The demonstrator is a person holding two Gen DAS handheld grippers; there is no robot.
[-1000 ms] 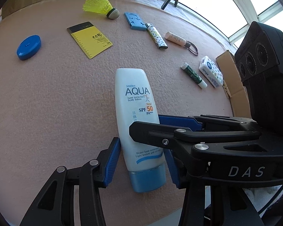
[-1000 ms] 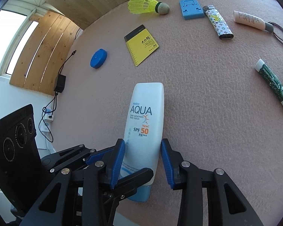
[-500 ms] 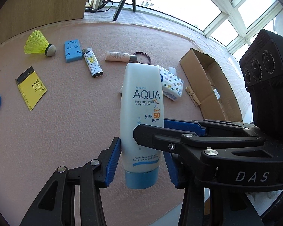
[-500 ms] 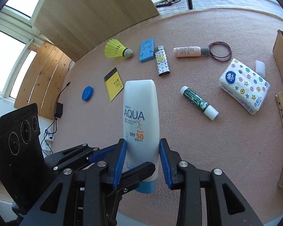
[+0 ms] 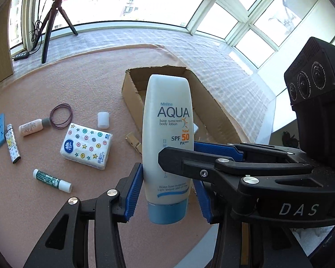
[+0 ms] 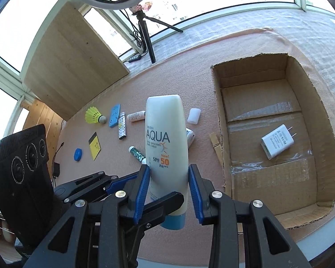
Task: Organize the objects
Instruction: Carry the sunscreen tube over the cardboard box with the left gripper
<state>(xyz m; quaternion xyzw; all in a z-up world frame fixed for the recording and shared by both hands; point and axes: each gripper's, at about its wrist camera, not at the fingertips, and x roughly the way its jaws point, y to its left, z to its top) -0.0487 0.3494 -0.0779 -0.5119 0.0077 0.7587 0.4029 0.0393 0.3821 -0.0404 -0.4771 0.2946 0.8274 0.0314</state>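
- I have the sunscreen bottle (image 6: 166,147) lifted off the bench (image 6: 189,89), cap end down, and both tongs are pinching it at its lower part.
- In the right wrist view, the right tongs (image 6: 169,192) press their blue pads on the two sides of the bottle; there is no gap that I can see.
- In the left wrist view, the left tongs (image 5: 168,192) hold the same bottle (image 5: 168,143) near the blue cap. The pad at 9 o'clock touches it; the other pad is partly hidden behind the right tool's finger, so I judge contact there but I am not fully sure.
- The step in hand, I think, is carrying the bottle to the cardboard box (image 6: 221,134), which lies at 3 o'clock from the bottle in the right view. A white charger (image 6: 277,141) is already inside.
- The next move calls for a shift toward 3 o'clock until the bottle is over the box floor, then lowering, then opening both tongs together so it does not swing.
- A wooden clothespin (image 6: 214,143) lies just beside the box wall, and a tissue pack (image 5: 86,146) and a lip balm (image 5: 52,180) wait on the bench.
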